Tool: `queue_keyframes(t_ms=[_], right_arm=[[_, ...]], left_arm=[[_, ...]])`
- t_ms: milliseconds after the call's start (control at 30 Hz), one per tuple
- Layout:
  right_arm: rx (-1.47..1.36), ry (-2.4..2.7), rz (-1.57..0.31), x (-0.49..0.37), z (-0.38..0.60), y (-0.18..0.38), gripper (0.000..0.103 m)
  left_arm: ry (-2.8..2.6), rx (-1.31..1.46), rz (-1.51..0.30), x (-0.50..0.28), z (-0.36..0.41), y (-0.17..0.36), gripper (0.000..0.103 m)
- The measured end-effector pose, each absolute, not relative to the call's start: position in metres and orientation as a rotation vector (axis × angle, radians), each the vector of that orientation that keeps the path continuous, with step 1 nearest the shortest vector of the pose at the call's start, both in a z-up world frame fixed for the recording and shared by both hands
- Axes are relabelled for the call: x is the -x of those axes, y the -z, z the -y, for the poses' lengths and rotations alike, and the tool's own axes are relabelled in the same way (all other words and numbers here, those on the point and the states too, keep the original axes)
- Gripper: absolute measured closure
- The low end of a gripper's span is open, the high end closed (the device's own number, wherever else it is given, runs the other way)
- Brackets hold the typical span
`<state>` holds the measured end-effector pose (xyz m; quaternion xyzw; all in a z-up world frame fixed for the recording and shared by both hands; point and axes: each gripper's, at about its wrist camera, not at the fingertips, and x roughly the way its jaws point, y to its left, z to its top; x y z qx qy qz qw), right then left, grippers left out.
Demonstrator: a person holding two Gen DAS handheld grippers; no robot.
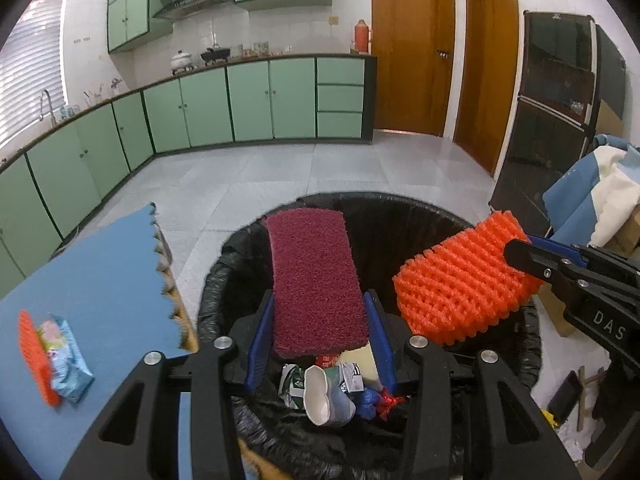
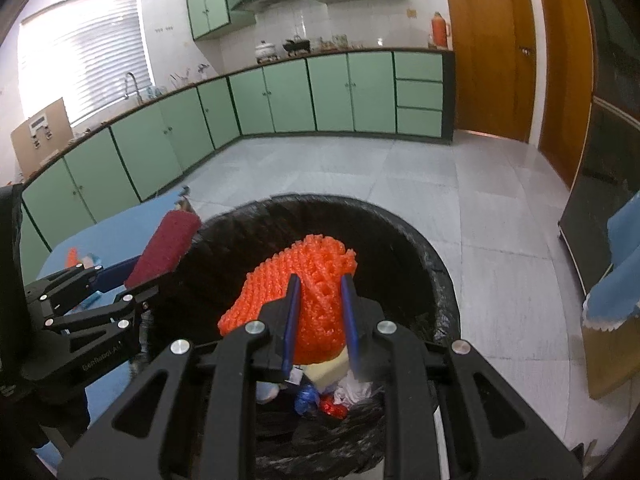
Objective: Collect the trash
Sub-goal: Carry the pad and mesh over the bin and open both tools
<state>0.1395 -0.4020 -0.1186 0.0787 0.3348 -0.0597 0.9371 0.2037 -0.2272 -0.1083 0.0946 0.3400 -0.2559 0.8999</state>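
Observation:
A black-lined trash bin [image 1: 400, 208] [image 2: 424, 248] stands below both grippers, with crumpled cups, wrappers and a yellow sponge at its bottom. My left gripper [image 1: 318, 300] is shut on a dark red scouring pad [image 1: 314, 280] and holds it over the bin; the pad also shows in the right wrist view [image 2: 164, 248]. My right gripper [image 2: 320, 284] is shut on an orange foam net [image 2: 296, 292] above the bin; the net also shows in the left wrist view [image 1: 460, 280]. On the blue mat [image 1: 88, 272] lie another orange net [image 1: 34, 356] and a light blue wrapper [image 1: 68, 356].
Green kitchen cabinets [image 1: 200, 108] line the far wall and the left side. Wooden doors [image 1: 412, 48] are at the back right. A dark cabinet [image 1: 552, 112] and blue and white cloths on boxes [image 1: 592, 200] stand to the right. Grey tile floor [image 1: 320, 172] lies beyond the bin.

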Motion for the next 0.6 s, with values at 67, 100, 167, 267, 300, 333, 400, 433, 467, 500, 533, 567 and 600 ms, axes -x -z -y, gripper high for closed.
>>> queue_keyframes(t_ms=[67, 100, 167, 267, 300, 333, 400, 433, 467, 500, 533, 567, 600], right_arm=[[-0.170, 0.116, -0.699, -0.145, 0.406, 0.127, 0.078], [-0.171, 0.127, -0.704, -0.145, 0.410, 0.131, 0.077], [-0.176, 0.138, -0.716, -0.146, 0.413, 0.134, 0.069], [-0.175, 0.150, -0.705, -0.140, 0.414, 0.131, 0.056], [-0.173, 0.156, -0.698, -0.138, 0.413, 0.128, 0.049], [-0.170, 0.164, -0.688, -0.135, 0.412, 0.126, 0.035], [-0.170, 0.175, -0.666, -0.127, 0.412, 0.119, 0.026], [-0.175, 0.170, -0.660, -0.123, 0.410, 0.114, 0.025], [-0.178, 0.168, -0.653, -0.119, 0.407, 0.110, 0.024], [-0.179, 0.170, -0.644, -0.116, 0.405, 0.106, 0.022], [-0.178, 0.171, -0.632, -0.111, 0.402, 0.100, 0.019], [-0.178, 0.168, -0.622, -0.107, 0.399, 0.096, 0.017], [-0.177, 0.159, -0.608, -0.102, 0.393, 0.089, 0.017]], left_arm=[[0.537, -0.189, -0.728, -0.210, 0.232, 0.115, 0.059], [0.536, -0.188, -0.742, -0.214, 0.236, 0.120, 0.057], [0.538, -0.181, -0.761, -0.218, 0.237, 0.124, 0.047], [0.551, -0.178, -0.754, -0.221, 0.236, 0.119, 0.042], [0.552, -0.184, -0.747, -0.219, 0.236, 0.118, 0.042], [0.552, -0.184, -0.743, -0.219, 0.234, 0.116, 0.042], [0.550, -0.165, -0.734, -0.216, 0.226, 0.108, 0.042], [0.548, -0.159, -0.732, -0.214, 0.222, 0.104, 0.042], [0.545, -0.150, -0.726, -0.212, 0.215, 0.099, 0.042], [0.541, -0.143, -0.715, -0.209, 0.209, 0.094, 0.042], [0.534, -0.136, -0.698, -0.203, 0.198, 0.086, 0.042], [0.530, -0.131, -0.690, -0.201, 0.194, 0.081, 0.041], [0.521, -0.117, -0.671, -0.193, 0.181, 0.073, 0.039]])
